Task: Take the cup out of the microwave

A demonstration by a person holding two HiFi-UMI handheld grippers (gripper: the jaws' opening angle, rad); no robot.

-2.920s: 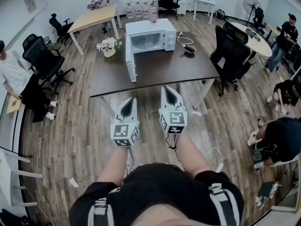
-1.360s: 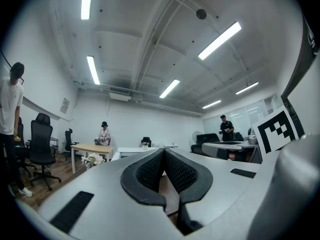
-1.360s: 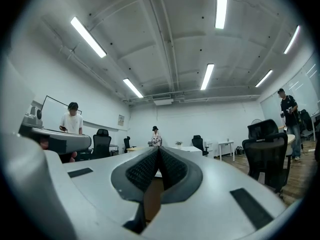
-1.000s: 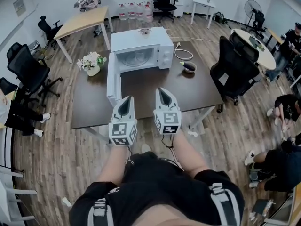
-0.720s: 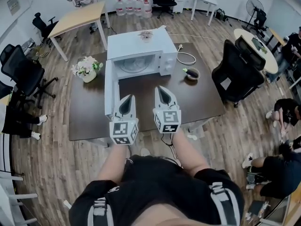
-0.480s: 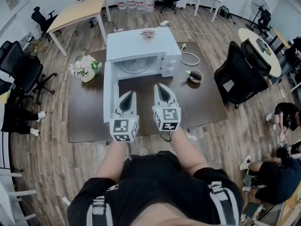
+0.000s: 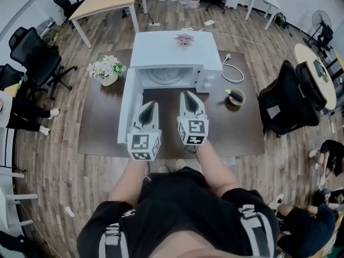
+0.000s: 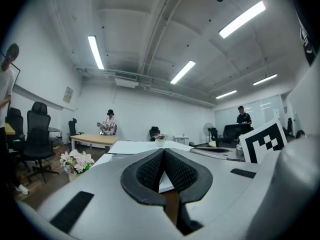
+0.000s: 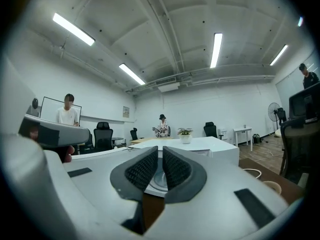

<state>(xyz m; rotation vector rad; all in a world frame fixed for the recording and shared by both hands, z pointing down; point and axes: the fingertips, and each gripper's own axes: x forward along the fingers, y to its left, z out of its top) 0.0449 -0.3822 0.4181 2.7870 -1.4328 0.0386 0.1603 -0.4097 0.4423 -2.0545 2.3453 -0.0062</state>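
Jaws of the left gripper (image 7: 152, 104) and the right gripper (image 7: 186, 94) are pressing together on nothing, pointing at the open microwave (image 7: 177, 52) on the table (image 7: 102, 128). Its roof is hiding most of the cavity, and no view is showing the cup.

We look steeply down from overhead at the white boxy microwave (image 7: 161, 52); both gripper views face it level, close, side by side.

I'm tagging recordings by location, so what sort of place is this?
Most likely an open office or workroom: black office chairs on a wood-look floor, a light wooden desk, and a microwave on a dark table.
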